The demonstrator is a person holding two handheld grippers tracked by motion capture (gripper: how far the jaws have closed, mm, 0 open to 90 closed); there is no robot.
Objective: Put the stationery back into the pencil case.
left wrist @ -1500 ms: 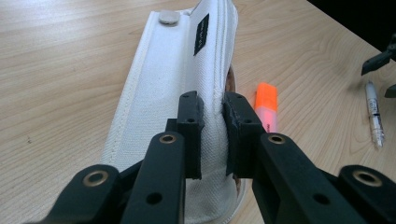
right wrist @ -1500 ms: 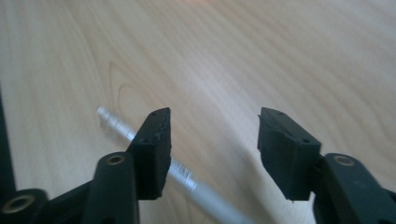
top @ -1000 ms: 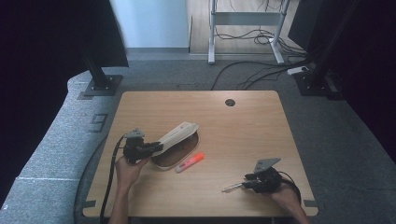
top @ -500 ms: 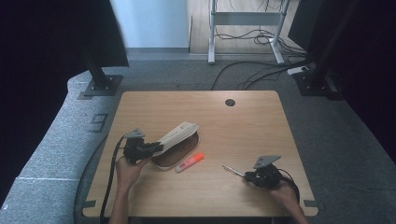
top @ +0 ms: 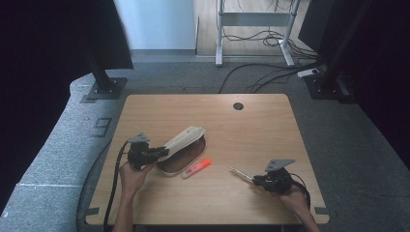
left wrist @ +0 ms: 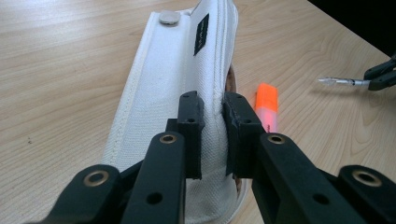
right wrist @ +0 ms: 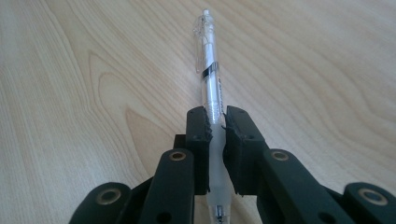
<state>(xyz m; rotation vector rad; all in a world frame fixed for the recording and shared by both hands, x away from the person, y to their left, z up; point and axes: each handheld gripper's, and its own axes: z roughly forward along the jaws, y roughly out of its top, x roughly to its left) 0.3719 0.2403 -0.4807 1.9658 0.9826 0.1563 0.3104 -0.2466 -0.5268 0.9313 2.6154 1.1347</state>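
Pen (right wrist: 212, 93): 1, clamped in right gripper (right wrist: 215, 122) | pouch (top: 183, 145): 1 | highlighter (top: 196, 168): 1

Lab, black curtains (top: 43, 58), floor cables (top: 261, 77), stands (top: 104, 84)

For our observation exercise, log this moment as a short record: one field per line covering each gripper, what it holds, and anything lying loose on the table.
left gripper: shut on the flap of the white pencil case, holding it raised
right gripper: shut on the clear pen, jaws have just been closing on it
pencil case interior: brown, open
loose item: orange highlighter beside the case
surface: wooden table
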